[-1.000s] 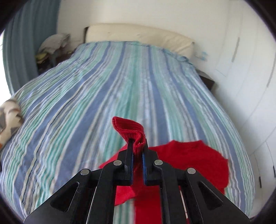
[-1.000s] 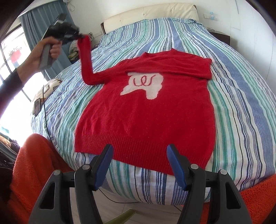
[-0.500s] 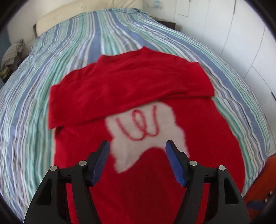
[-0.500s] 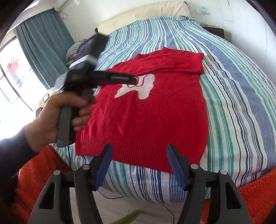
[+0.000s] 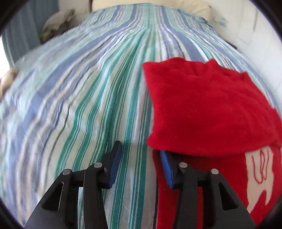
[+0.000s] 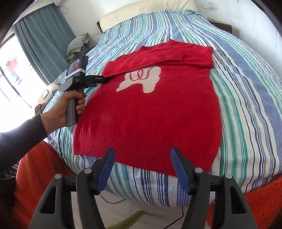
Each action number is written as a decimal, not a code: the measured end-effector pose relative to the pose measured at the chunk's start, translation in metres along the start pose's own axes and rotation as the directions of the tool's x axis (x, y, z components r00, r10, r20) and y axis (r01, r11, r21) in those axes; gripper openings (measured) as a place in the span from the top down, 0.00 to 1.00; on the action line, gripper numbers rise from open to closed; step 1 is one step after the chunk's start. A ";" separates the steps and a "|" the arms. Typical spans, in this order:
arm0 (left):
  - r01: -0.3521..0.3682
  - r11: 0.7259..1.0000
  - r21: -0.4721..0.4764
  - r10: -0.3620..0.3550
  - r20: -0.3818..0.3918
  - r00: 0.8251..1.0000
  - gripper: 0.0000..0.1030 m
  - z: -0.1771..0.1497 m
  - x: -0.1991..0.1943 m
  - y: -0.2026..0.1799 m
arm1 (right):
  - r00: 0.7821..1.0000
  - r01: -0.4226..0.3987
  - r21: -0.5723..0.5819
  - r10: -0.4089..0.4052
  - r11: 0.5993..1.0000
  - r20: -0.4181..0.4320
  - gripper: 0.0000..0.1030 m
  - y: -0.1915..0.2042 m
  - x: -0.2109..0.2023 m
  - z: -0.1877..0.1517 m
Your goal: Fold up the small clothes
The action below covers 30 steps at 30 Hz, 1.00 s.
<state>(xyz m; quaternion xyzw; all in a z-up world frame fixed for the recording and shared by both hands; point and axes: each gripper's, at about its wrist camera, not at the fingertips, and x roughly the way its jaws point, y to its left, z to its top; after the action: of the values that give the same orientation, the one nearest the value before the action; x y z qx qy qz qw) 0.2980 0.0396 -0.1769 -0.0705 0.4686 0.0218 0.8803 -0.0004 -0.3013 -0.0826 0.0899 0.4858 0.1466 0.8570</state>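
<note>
While left gripper (image 5: 140, 163) closes, red sweater (image 5: 208, 112) lies beside

Location: a home bedroom. Indicators: a bed (image 6: 246, 98) covered with a blue, green and white striped duvet, a cream padded headboard (image 6: 148, 15) against a white wall, blue-grey curtains (image 6: 42, 38) beside a bright window (image 6: 8, 75), and an orange fleece blanket (image 6: 35, 172) at the bed's foot.
</note>
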 end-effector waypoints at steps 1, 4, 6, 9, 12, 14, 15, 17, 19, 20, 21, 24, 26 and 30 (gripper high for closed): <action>0.008 1.000 -0.006 -0.008 0.023 1.000 0.60 -0.004 -0.003 0.001 | 1.000 0.002 -0.005 -0.002 1.000 0.004 0.37 0.001 -0.001 0.000; -0.029 0.998 0.060 0.026 0.037 0.999 0.63 -0.010 -0.010 -0.009 | 1.000 0.004 -0.007 -0.004 1.000 0.001 0.37 0.000 0.001 -0.001; -0.011 0.999 0.035 0.010 0.027 1.000 0.62 -0.011 -0.013 -0.002 | 1.000 0.001 0.008 -0.001 1.000 -0.011 0.37 -0.003 0.004 0.000; -0.012 1.000 -0.029 0.012 0.015 1.000 0.68 -0.013 -0.020 0.017 | 1.000 0.001 0.017 -0.001 1.000 -0.002 0.37 -0.003 0.001 0.001; 0.041 0.998 -0.050 -0.041 -0.015 0.999 0.70 -0.021 -0.032 0.032 | 1.000 0.006 0.010 -0.006 1.000 0.021 0.37 -0.001 -0.004 0.001; 0.063 0.997 -0.050 -0.065 -0.032 0.997 0.54 -0.027 -0.050 0.034 | 0.999 0.009 0.013 -0.010 1.000 0.036 0.37 -0.001 -0.008 0.001; 0.060 0.997 -0.050 -0.061 -0.021 0.998 0.31 -0.034 -0.064 0.035 | 0.999 0.012 0.018 -0.013 1.000 0.046 0.37 -0.002 -0.010 0.002; 0.050 0.997 -0.054 -0.048 0.036 0.998 0.10 -0.051 -0.097 0.039 | 0.997 0.020 0.032 -0.022 0.999 0.068 0.37 -0.004 -0.015 0.004; 0.077 0.995 -0.062 -0.074 0.060 0.995 0.08 -0.071 -0.123 0.045 | 0.996 0.029 0.052 -0.034 0.998 0.087 0.37 -0.008 -0.019 0.007; 0.091 0.993 -0.072 -0.087 0.048 0.995 0.08 -0.081 -0.131 0.048 | 0.995 0.034 0.063 -0.040 0.997 0.095 0.37 -0.010 -0.021 0.008; 0.102 0.991 -0.086 -0.099 0.036 0.994 0.08 -0.090 -0.137 0.051 | 0.994 0.039 0.075 -0.047 0.996 0.102 0.37 -0.013 -0.022 0.009; 0.106 0.987 -0.125 -0.107 -0.003 0.994 0.08 -0.114 -0.147 0.057 | 0.990 0.055 0.111 -0.069 0.992 0.122 0.37 -0.022 -0.028 0.012; 0.101 0.984 -0.148 -0.106 -0.026 0.994 0.08 -0.124 -0.153 0.060 | 0.987 0.062 0.143 -0.082 0.988 0.139 0.37 -0.028 -0.033 0.013; 0.130 0.972 -0.195 -0.135 -0.014 0.991 0.08 -0.133 -0.167 0.061 | 0.976 0.093 0.204 -0.130 0.975 0.177 0.37 -0.045 -0.045 0.013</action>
<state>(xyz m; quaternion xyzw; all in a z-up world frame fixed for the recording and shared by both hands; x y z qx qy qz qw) 0.0891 0.0851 -0.1182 -0.1872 0.4703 0.0076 0.8624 -0.0031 -0.3586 -0.0532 0.1591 0.4184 0.0408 0.8933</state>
